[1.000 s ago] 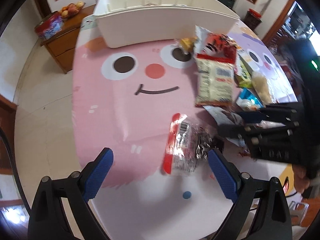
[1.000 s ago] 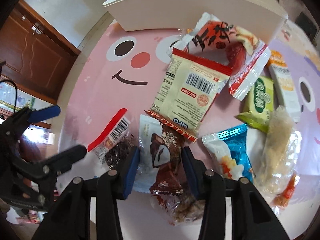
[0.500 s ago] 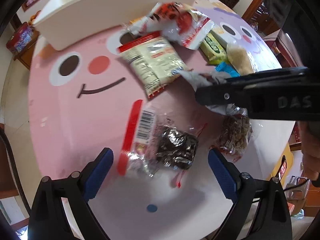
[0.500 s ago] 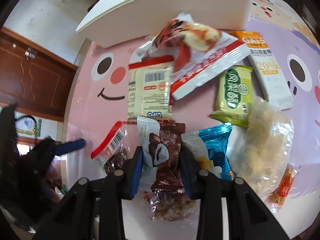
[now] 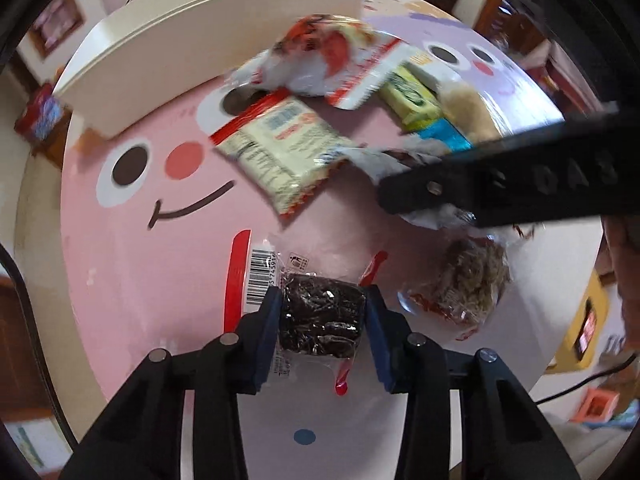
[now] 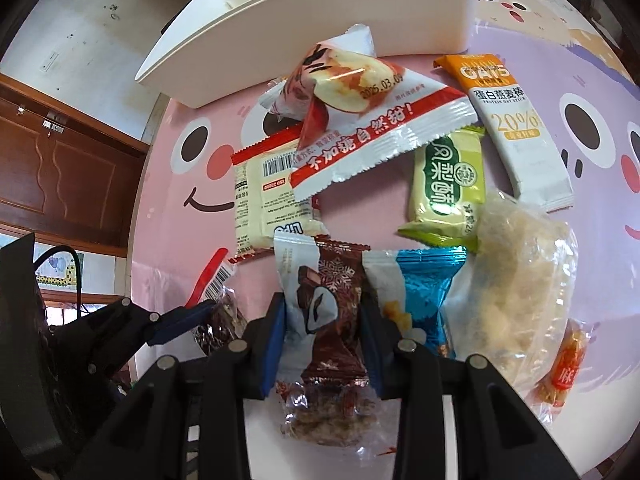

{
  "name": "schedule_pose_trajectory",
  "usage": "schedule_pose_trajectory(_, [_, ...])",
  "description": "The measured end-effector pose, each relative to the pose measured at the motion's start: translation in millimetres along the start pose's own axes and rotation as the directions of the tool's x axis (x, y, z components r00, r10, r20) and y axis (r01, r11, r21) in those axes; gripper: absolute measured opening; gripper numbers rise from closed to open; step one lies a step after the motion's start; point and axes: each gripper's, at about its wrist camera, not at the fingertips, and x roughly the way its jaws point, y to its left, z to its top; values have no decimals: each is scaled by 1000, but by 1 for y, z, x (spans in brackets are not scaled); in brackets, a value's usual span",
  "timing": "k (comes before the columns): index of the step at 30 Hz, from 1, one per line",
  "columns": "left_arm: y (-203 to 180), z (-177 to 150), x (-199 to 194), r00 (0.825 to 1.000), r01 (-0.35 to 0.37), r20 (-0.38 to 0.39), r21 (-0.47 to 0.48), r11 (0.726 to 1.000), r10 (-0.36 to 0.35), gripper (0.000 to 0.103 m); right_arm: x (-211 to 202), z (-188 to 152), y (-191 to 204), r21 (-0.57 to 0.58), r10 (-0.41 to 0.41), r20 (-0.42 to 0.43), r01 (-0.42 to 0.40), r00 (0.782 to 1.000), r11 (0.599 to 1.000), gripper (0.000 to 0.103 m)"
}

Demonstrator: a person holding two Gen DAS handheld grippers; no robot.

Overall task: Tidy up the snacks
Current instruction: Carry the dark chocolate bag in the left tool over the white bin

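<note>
Cream plastic forms the long bin (image 6: 320, 36) at the table's far edge, behind the scattered snacks. Clear crackly film wraps the dark snack cake (image 5: 322, 320), on which the left gripper (image 5: 322, 326) has just been closed across its firm middle. The brown chocolate packet (image 6: 324, 312) is clamped mid-body by the right gripper (image 6: 324, 340); both are judged light, slippery and crushable.

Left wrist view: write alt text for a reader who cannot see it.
The left gripper, whose jaws have just been closing, pinches a dark snack in clear wrap on a pink cartoon-face tablecloth. Beyond lie more snack packets, a white bin and the right gripper.
</note>
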Motion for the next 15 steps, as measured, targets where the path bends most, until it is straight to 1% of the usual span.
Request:
schedule_pose_trajectory(3, [21,2,-8,1000,15,0,-62,998,-15,39,3,1,10,-12,4,7,-4,1000,1000,35])
schedule_pose_trajectory(7, [49,11,-29,999,20,32,-138,990,-16,39,-6,2,23,-37,12,27,-11,1000,999,34])
schedule_pose_trajectory(11, [65,27,-56,996,12,91,-186,982,5,39,-22,8,36,-59,22,60,-18,998,998,34])
schedule_pose_trajectory(15, [79,55,-82,987,-4,155,-214,977,38,39,-45,22,48,-84,16,119,-6,993,996,34])
